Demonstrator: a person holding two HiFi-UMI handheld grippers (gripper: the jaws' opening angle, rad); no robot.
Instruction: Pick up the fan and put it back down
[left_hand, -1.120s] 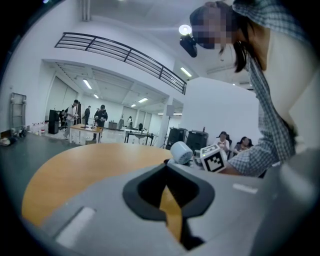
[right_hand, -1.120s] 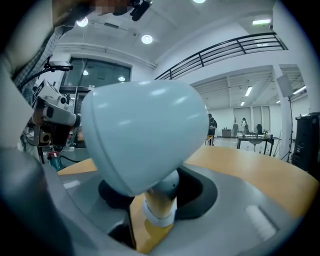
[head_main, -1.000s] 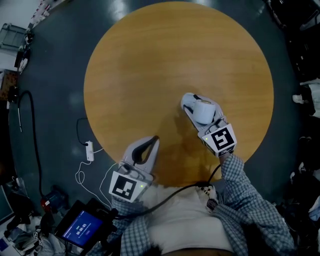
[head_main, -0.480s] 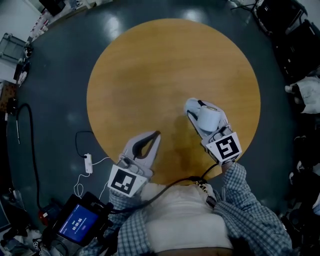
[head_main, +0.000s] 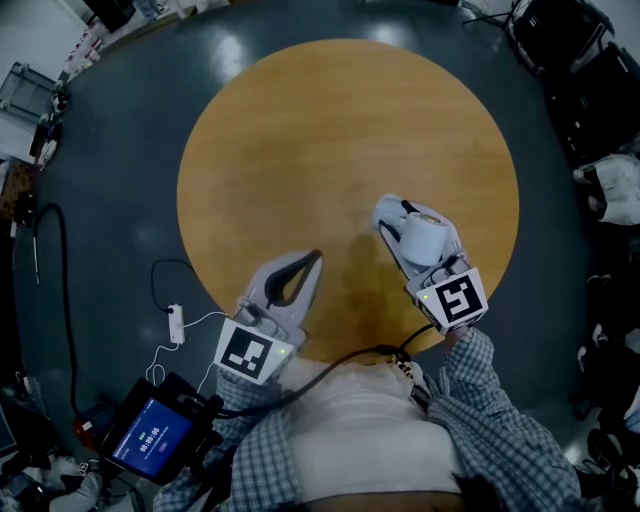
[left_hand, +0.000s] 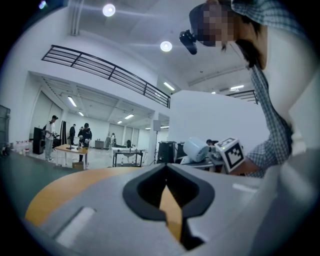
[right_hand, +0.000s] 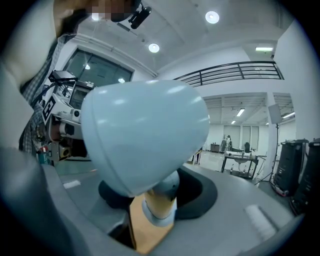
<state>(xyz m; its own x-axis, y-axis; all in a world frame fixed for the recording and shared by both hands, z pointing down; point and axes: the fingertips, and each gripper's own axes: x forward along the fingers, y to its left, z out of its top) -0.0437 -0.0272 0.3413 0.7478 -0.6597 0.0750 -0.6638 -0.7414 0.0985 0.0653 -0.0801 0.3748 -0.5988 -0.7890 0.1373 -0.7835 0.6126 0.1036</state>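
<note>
Right gripper view: fan (right_hand: 145, 135) clamped between the jaws of right gripper (head_main: 398, 222), apparently lifted off table (head_main: 300, 130); setting down remains. Left gripper (head_main: 312, 260) empty, jaws together.

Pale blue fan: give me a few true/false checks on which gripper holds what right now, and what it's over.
1. The right gripper is closed on the pale blue round-headed plastic fan. True.
2. The left gripper also grips the fan. False: its fingers are together with nothing between them, and it is apart from the fan.
3. Both grippers are over a square white table. False: the table is round, brown and wooden.
4. A device with a lit blue screen shows at the head view's lower left. True.
</note>
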